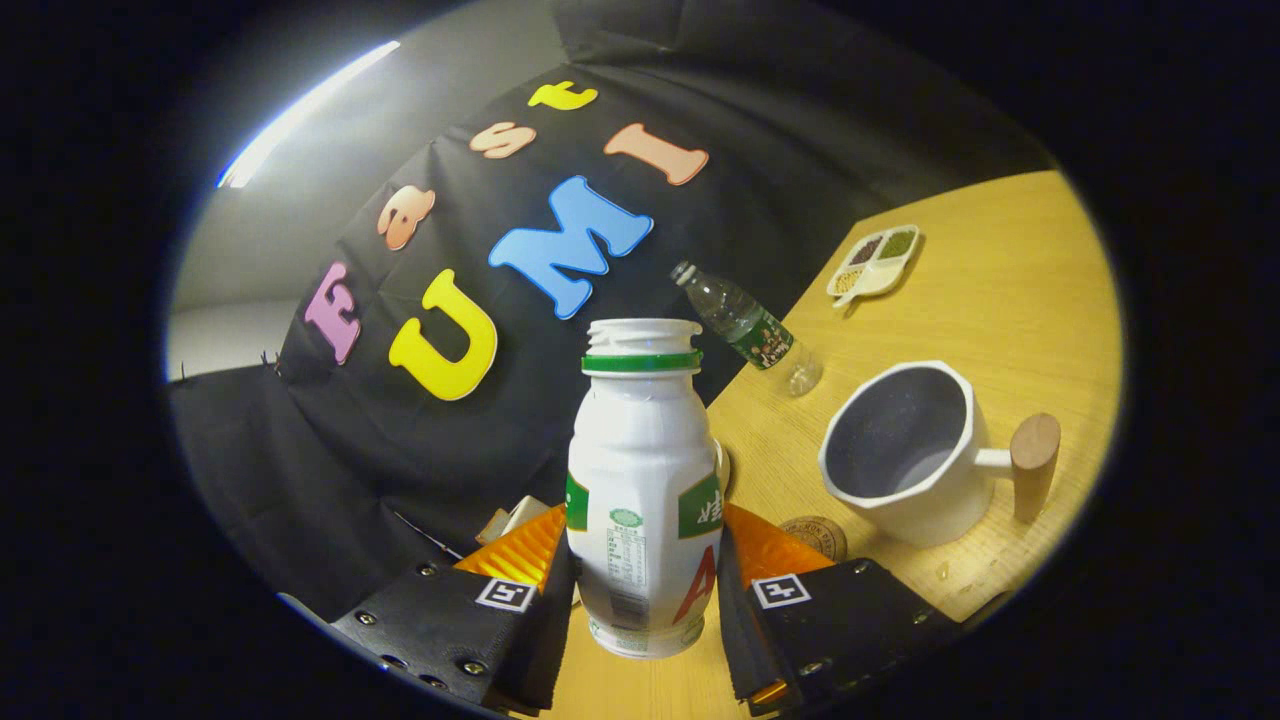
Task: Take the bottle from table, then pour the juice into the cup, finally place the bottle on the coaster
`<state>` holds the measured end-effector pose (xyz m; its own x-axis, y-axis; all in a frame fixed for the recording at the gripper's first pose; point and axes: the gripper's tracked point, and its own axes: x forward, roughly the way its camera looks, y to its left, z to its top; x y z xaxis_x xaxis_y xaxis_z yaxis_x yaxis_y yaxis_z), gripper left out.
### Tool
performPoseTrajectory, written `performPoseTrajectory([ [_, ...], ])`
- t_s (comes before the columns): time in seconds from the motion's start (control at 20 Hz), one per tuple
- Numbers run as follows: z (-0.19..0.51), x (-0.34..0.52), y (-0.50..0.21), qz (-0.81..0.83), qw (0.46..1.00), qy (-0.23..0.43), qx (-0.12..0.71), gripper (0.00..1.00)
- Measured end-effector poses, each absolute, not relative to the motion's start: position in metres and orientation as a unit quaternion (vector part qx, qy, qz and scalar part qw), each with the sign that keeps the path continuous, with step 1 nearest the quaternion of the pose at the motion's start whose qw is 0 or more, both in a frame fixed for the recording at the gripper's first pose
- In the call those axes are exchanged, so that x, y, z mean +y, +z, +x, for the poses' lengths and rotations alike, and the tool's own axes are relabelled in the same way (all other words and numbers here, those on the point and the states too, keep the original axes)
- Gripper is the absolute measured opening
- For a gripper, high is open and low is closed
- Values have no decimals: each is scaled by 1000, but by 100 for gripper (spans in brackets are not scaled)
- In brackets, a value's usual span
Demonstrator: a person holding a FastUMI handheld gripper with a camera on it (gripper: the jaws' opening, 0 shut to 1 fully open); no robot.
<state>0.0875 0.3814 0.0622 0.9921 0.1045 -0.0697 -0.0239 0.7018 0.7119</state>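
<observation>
with the gripper [645, 590] clamped on the open bottle [640, 480] above the desk [1000, 290], the bottle's mouth is best swung over the cup [915, 450], near the desk's front edge, and tipped slowly.

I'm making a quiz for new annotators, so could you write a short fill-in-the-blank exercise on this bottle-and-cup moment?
1. The gripper has both fingers pressed on the white ____.
2. The bottle has a green ring under its mouth and no ____ on it.
3. The cup has a ____ handle.
4. The round coaster lies on the table between the bottle and the ____.

Missing words: bottle; cap; wooden; cup
</observation>
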Motion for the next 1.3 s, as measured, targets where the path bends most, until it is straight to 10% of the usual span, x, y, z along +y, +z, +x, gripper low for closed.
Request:
performPoseTrajectory([
  [1.3,155,376,25,-23,998,10,56,64],
])
